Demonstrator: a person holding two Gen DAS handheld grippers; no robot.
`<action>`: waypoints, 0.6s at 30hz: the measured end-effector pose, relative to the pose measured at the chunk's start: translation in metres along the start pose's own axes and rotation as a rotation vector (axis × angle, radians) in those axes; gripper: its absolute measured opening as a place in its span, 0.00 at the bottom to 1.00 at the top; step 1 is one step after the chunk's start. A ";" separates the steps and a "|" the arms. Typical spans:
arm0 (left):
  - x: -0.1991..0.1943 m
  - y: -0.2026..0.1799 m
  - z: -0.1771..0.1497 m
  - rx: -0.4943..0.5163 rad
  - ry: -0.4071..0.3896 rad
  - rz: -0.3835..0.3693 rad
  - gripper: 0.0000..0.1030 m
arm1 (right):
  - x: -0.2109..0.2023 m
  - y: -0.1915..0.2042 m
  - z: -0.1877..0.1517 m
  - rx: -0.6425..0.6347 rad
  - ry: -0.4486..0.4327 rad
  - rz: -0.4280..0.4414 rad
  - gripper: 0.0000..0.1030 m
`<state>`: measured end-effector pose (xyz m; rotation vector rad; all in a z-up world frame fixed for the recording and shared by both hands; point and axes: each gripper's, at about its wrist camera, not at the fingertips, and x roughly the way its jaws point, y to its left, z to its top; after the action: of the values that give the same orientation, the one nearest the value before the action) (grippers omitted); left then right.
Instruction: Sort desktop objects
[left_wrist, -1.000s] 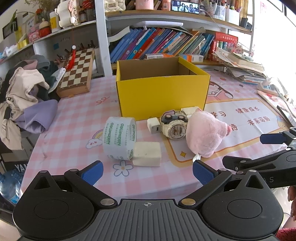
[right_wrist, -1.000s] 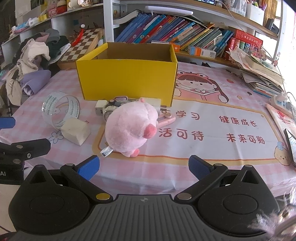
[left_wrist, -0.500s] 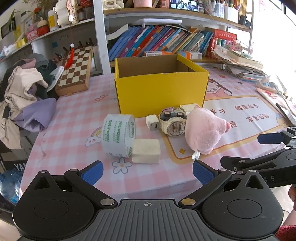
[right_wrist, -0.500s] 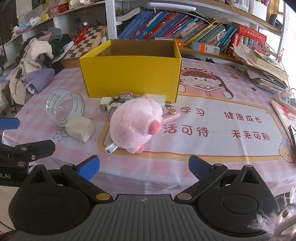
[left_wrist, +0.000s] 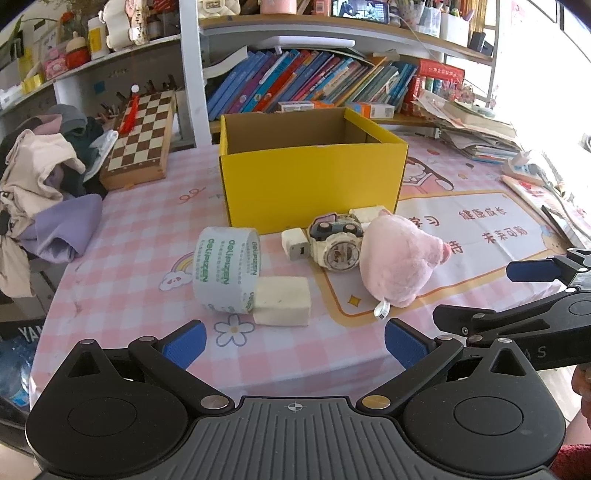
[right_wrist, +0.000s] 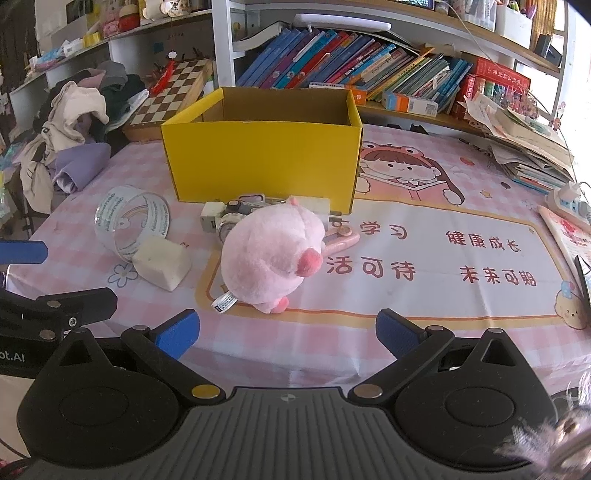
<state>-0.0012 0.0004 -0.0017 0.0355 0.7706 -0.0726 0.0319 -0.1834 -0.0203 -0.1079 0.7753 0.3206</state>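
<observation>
Far left, a heap of clothes (left_wrist: 44, 192) and a chessboard (left_wrist: 142, 138) leaning by the shelf. Next, the tape roll (left_wrist: 227, 271) standing on edge, green lettering repeated around it, too small to read surely; a cream block (left_wrist: 282, 306) touches it. Behind stands the open yellow box (left_wrist: 314, 188); its floor is hidden from both cameras. In front of it, a white charger (left_wrist: 294, 244), then a watch (left_wrist: 336, 251), dial up, just beside the pink plush pig (left_wrist: 399, 266) with a white tag at its base. The right wrist view alone reveals a pink pen-like item (right_wrist: 341, 238) behind the pig, and the mat's print: 学习, 健康成长, 活可待, 未来可期. Left gripper (left_wrist: 293, 343) has blue fingers spread wide, holding nothing, short of the block. Right gripper (right_wrist: 286, 332) likewise spread, empty, before the pig.
</observation>
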 end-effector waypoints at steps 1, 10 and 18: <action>0.000 0.001 0.000 -0.002 0.001 0.001 1.00 | 0.001 0.001 0.000 -0.001 0.002 0.002 0.99; -0.001 0.007 -0.002 -0.010 -0.001 0.007 1.00 | 0.004 0.007 0.001 -0.020 0.012 0.015 0.98; -0.001 0.009 -0.003 -0.012 0.000 0.005 1.00 | 0.003 0.010 0.000 -0.020 0.009 0.014 0.98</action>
<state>-0.0027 0.0094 -0.0031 0.0264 0.7707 -0.0636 0.0313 -0.1735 -0.0224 -0.1232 0.7820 0.3419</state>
